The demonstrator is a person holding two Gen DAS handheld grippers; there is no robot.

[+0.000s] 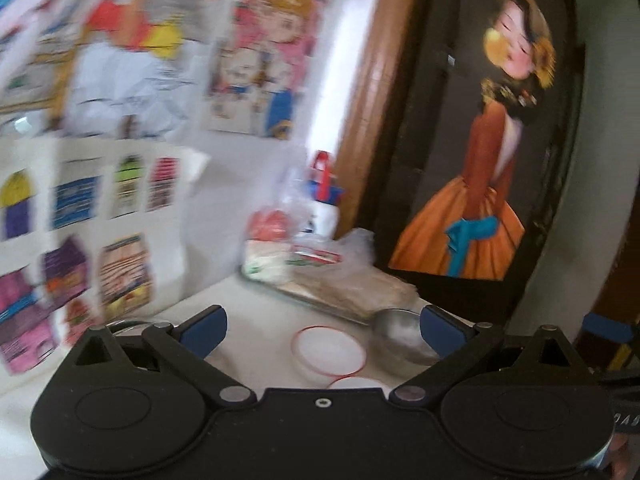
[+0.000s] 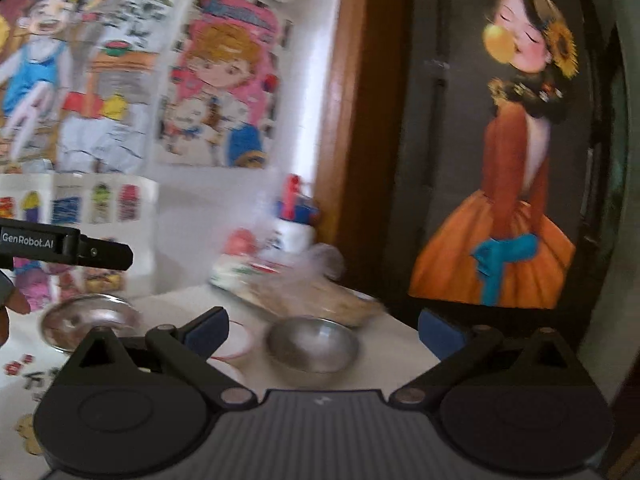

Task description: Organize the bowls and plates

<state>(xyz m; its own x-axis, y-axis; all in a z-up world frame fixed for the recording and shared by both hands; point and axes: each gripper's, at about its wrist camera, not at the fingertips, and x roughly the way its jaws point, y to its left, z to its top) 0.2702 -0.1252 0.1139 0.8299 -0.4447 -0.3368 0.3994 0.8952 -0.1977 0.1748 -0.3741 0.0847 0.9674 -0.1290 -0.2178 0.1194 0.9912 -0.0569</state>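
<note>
1. Bowls and small plates spread over a white table top [image 2: 400, 350], none held
2. Steel bowl [image 2: 312, 344] upright near the table's far right corner, between the spread pads of the right gripper [image 2: 322, 330] in that view, pads clear of its rim
3. Same steel bowl [image 1: 402, 334] in the left wrist view, partly behind the right-hand blue pad
4. Second steel bowl [image 2: 90, 318] at the left of the table, well apart from the first, partly hidden behind the right gripper's linkage
5. White bowl with red rim [image 1: 330, 350] between the two steel ones, just beside the right-hand steel bowl; a second white red-rimmed dish [image 1: 356, 383] right in front of it, mostly hidden by the gripper body
6. Left gripper [image 1: 322, 332] with jaws wide apart, nothing between the blue pads; white red-rimmed bowl below the gap, untouched
7. Right gripper likewise wide apart and empty
8. Left gripper's black side, lettered, visible at the left edge of the right wrist view, with fingertips of a hand [image 2: 12, 300] below it
9. Behind the bowls, a tray [image 1: 320, 300] with plastic-wrapped food, and a white bottle with red and blue cap [image 1: 324, 200] against the wall
10. Children's coloured drawings [image 2: 216, 88] pinned on the white wall; a painting of a girl in an orange dress [image 2: 508, 160] on the dark panel at right; both views blurred
</note>
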